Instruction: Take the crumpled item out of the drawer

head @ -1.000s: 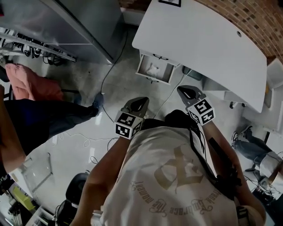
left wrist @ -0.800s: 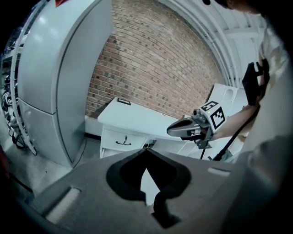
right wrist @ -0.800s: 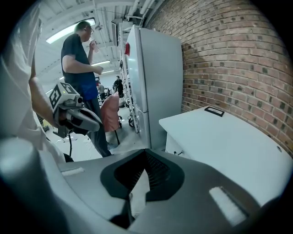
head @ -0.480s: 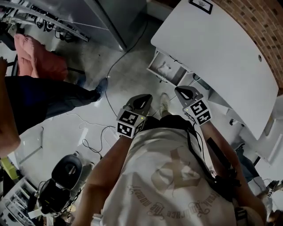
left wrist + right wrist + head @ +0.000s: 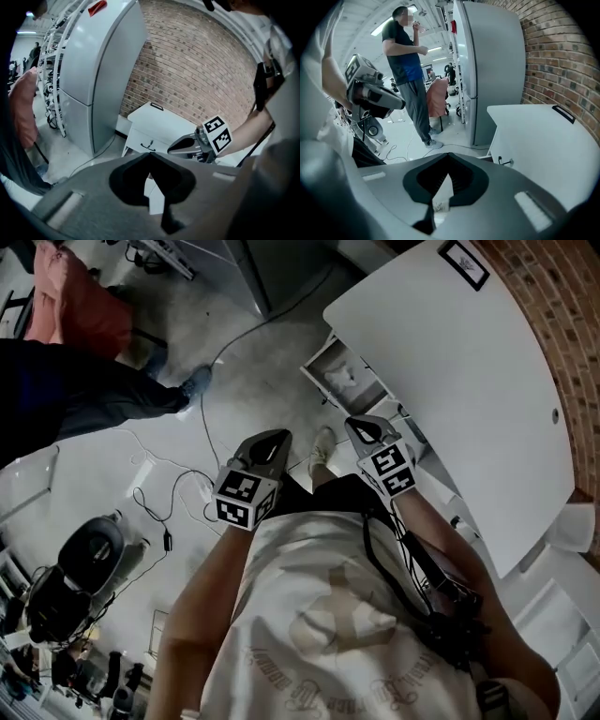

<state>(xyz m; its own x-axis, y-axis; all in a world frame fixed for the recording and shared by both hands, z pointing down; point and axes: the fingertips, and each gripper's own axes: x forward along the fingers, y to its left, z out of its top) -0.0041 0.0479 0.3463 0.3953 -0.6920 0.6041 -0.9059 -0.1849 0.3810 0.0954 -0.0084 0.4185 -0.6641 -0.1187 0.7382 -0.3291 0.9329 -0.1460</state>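
**Open up before you reach the drawer**

Your left gripper [image 5: 278,436] and right gripper [image 5: 356,424] both have their jaws pressed together on nothing, and both are well short of the open drawer [image 5: 317,382] under the white counter [image 5: 450,381]. The crumpled white item [image 5: 346,377] lies inside it (pale on pale, easy to misjudge). Spread the right gripper's jaws, come in from above, and pinch a raised fold.

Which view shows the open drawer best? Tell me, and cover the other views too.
The head view: it looks down into the pulled-out drawer, with the crumpled item inside. The left gripper view shows only its front and handle; the right gripper view shows just that handle, side-on.
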